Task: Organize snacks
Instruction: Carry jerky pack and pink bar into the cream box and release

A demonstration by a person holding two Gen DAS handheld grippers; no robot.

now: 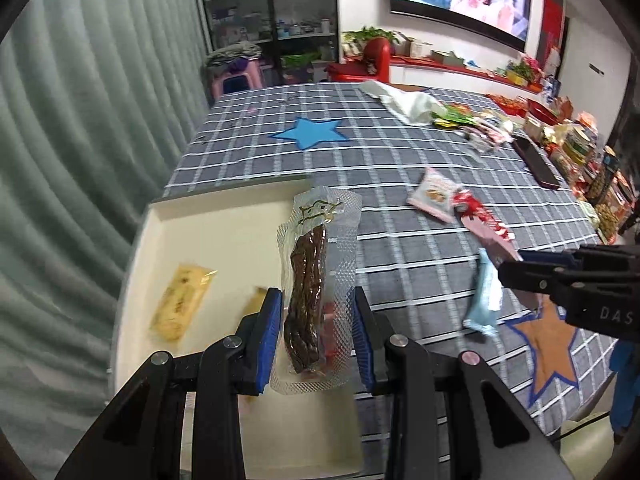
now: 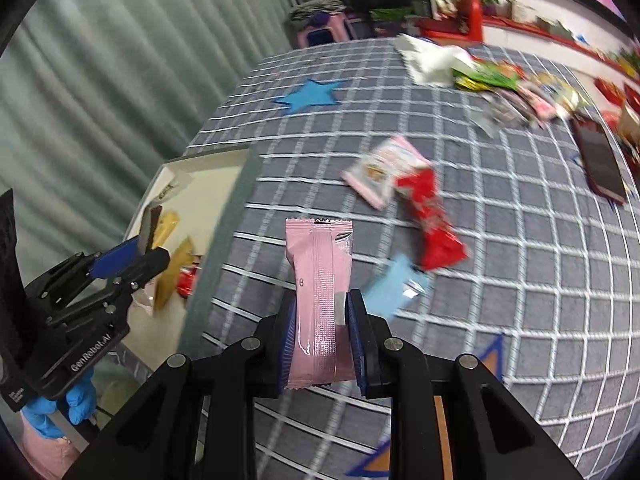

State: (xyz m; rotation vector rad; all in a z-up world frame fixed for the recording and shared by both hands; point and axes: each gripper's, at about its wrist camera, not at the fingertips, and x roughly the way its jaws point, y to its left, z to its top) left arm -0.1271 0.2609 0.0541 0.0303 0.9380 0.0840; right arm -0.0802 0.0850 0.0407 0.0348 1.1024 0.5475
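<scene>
Both tools loaded, the cream open box lying to the left.

The left tool, clamped on a clear vacuum pouch of dark dried meat standing lengthwise, hangs over the cream shallow box; the right tool, clamped on a pink foil-wrapped bar, is over the checked worktop, farther from the box.

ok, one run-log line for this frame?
left gripper: shut on clear jerky pack, above cream tray | right gripper: shut on pink wrapper snack, above checked tablecloth
</scene>
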